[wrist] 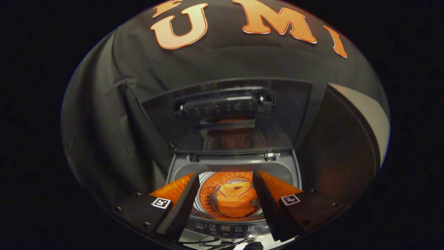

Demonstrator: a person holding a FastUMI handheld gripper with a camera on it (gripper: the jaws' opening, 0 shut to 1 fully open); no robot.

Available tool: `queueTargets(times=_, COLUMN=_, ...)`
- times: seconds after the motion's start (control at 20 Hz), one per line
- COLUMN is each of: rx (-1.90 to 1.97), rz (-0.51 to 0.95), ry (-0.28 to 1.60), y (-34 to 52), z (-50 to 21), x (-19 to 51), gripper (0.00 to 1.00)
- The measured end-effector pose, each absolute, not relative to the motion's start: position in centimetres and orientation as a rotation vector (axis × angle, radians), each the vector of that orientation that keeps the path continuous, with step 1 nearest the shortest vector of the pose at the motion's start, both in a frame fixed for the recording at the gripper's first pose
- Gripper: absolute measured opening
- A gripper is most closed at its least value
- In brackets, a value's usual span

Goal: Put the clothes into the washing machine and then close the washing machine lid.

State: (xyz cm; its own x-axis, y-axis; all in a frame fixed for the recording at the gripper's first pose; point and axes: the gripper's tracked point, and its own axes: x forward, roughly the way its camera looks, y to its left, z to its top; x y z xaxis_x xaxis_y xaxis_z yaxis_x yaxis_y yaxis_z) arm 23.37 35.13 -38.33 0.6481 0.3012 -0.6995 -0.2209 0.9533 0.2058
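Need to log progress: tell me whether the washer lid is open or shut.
Open. The lid stands raised behind the drum, the orange garment lies inside; the gripper is open.

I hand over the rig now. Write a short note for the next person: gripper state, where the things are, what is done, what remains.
Gripper: open, holding nothing, above the washer's front edge.
Orange garment: lies in the drum, seen between the fingers.
Lid: raised, standing upright beyond the drum.
Done: clothes are in.
Left: reach past the drum to the lid, pull it down and shut it.
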Motion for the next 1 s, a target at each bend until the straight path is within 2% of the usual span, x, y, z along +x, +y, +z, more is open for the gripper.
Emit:
queueTargets(times=0.55, rx=0.129, rz=0.291, ry=0.647, y=34.8, z=-30.0, x=29.8, gripper=0.98)
queueTargets(times=1.0, rx=0.096, rz=0.289, ry=0.588, y=36.5, z=-28.3, x=36.7, gripper=0.99)
